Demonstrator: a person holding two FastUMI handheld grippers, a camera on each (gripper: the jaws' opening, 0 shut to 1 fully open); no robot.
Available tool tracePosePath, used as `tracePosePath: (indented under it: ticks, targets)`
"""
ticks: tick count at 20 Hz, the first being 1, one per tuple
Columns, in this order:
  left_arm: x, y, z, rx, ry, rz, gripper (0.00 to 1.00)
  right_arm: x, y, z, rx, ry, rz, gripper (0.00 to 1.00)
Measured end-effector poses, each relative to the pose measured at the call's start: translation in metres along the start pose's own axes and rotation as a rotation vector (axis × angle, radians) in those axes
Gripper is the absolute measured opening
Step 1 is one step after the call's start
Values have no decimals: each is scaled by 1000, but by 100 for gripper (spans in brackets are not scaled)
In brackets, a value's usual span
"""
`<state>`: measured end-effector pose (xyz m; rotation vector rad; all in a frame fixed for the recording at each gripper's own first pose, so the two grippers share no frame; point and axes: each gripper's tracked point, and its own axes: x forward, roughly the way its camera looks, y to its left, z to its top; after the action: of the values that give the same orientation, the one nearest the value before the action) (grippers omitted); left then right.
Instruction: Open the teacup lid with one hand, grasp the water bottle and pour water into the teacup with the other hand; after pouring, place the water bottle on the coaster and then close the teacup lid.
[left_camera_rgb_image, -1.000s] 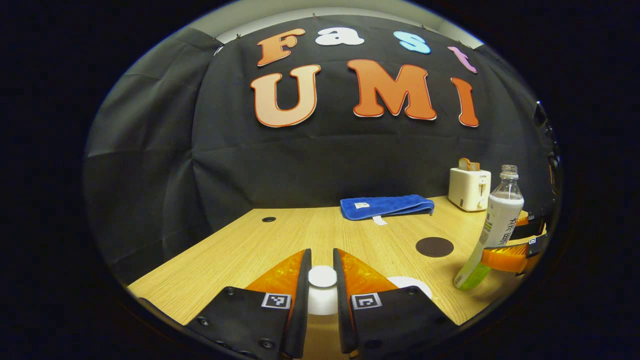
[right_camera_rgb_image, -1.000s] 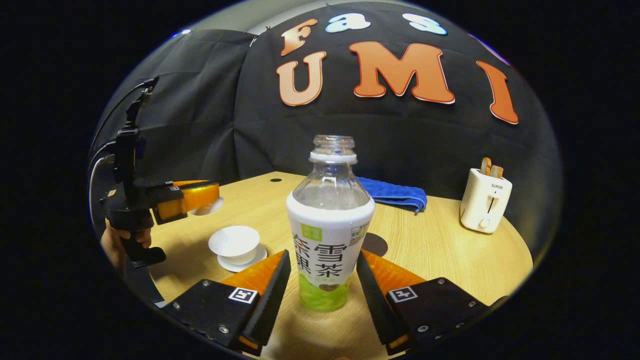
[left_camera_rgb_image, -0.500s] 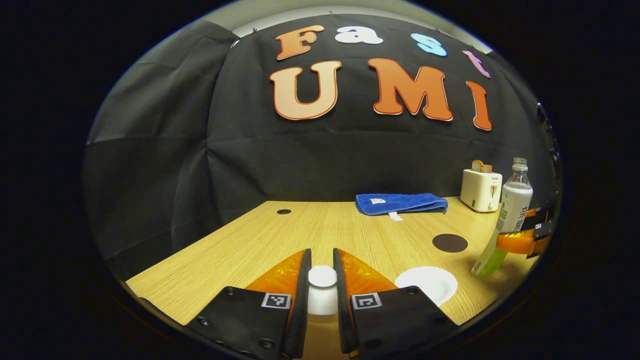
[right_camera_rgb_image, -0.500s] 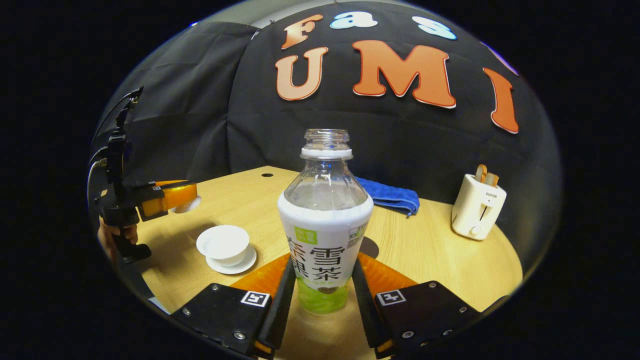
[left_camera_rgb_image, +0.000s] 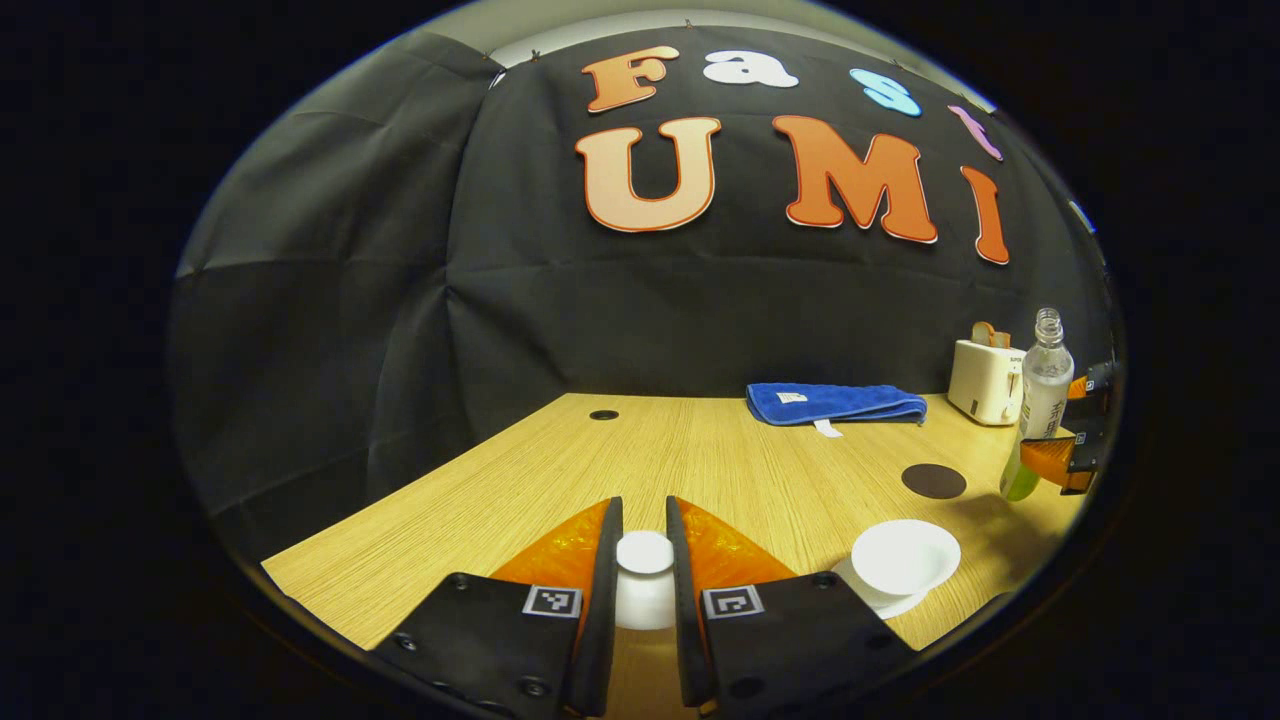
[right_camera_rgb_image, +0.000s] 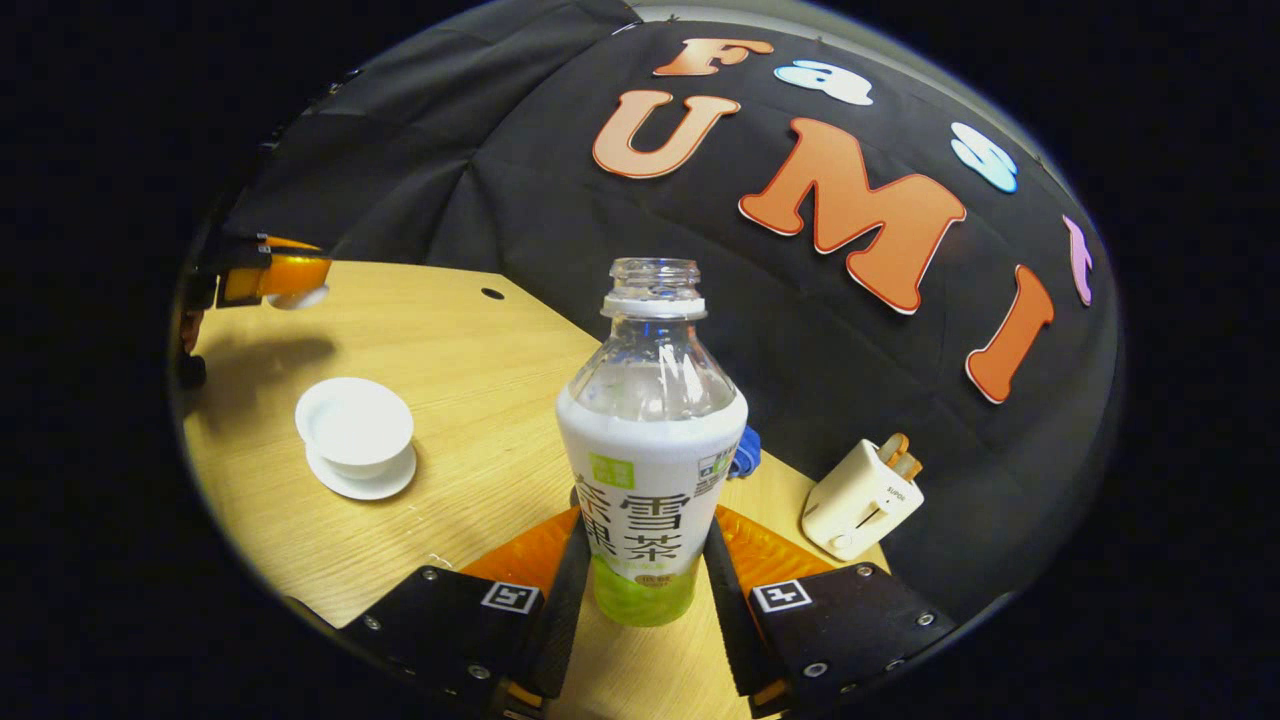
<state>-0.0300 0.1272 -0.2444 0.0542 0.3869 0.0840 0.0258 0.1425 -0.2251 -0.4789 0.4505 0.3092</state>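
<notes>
Right gripper (right_camera_rgb_image: 640, 590): both fingers pressed on the lower body of the water bottle (right_camera_rgb_image: 650, 450), at the labelled band above its green base. Cap off, neck open. The bottle stands along the gripper's axis while the table (right_camera_rgb_image: 470, 400) runs tilted behind it, so bottle and gripper together look tipped toward the teacup (right_camera_rgb_image: 353, 425). Water line hard to read through the clear shoulder; possibly about at the top of the label.

Left gripper (left_camera_rgb_image: 645, 565): narrowed to a small gap, both fingers clamped on the knob of the white teacup lid (left_camera_rgb_image: 645, 575), held off to the side of the cup. In the right gripper view this gripper sits at the far left edge, partly cut off.

Teacup: uncovered on its saucer (right_camera_rgb_image: 362, 478), on the table. Dark coaster (left_camera_rgb_image: 933, 480) beyond it, bare.

Handling (judgement): thin plastic bottle, light, walls likely to flex under squeeze; the label band gives friction, so the low grip is sensible, but the open mouth swings wide. Porcelain cup and lid are brittle and slick; the knob is the only fair hold.

Hidden: lid rim behind the fingers; bottle base contact; cup contents.
</notes>
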Motion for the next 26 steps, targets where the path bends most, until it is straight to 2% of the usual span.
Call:
tracePosePath:
  ticks: [5,10,17,21,26]
  targets:
    - [2,12,-4,-3,7,6,29,4,-7,3,-150,0,-72,62]
    - [1,23,-7,-15,4,-1,30,11,5,22,-348,-33,-125,62]
    - [-1,40,-14,-26,8,8,30,19,34,36,-608,-77,-148,62]
    - [-5,48,-9,-7,-14,13,30,21,42,36,-798,-92,-202,62]
    - [-10,51,-10,7,-25,4,30,20,55,37,-951,-115,-217,62]
